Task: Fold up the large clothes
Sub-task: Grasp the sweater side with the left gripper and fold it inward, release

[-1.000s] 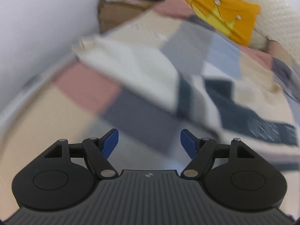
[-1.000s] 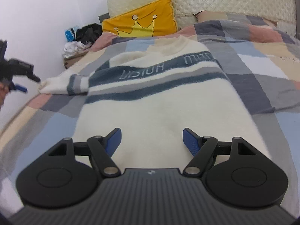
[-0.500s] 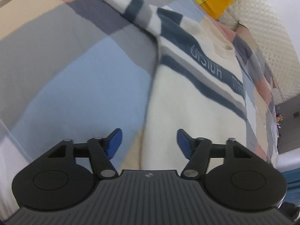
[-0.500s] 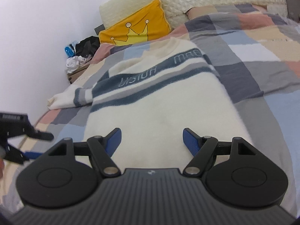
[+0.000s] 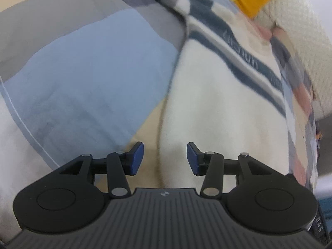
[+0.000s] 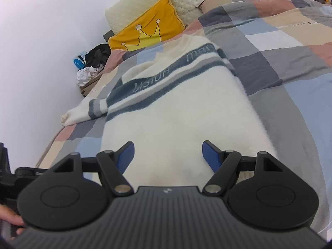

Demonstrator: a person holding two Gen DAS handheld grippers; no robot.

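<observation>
Cream sweater (image 6: 178, 116) is laid flat on the bed's patchwork quilt (image 6: 276, 62), collar toward the headboard at about 12 o'clock in the right wrist view, hem nearest the cameras — long axis runs 6 to 12. One sleeve (image 6: 87, 110) is stretched out toward 9 o'clock; the far sleeve cannot be made out. A yellow crown pillow (image 6: 145, 29) is seen beyond the collar, at about 11.

Left tool (image 5: 165, 158) is poised over the sweater's left side seam near the hem; its jaws have just been closing, part spread, with the cloth edge lined up between them but nothing pinched yet as far as can be told. Right tool (image 6: 168, 155) is held spread wide over the hem middle, nothing gripped.

Risks, as judged: the quilt could be caught together with the seam if the left tool bites too deep — the seam sits tight on the cover. Only one fluffy layer could be taken, so the fold would skew. With the sleeve left out at 9 o'clock, it could drag and bunch under any fold.
</observation>
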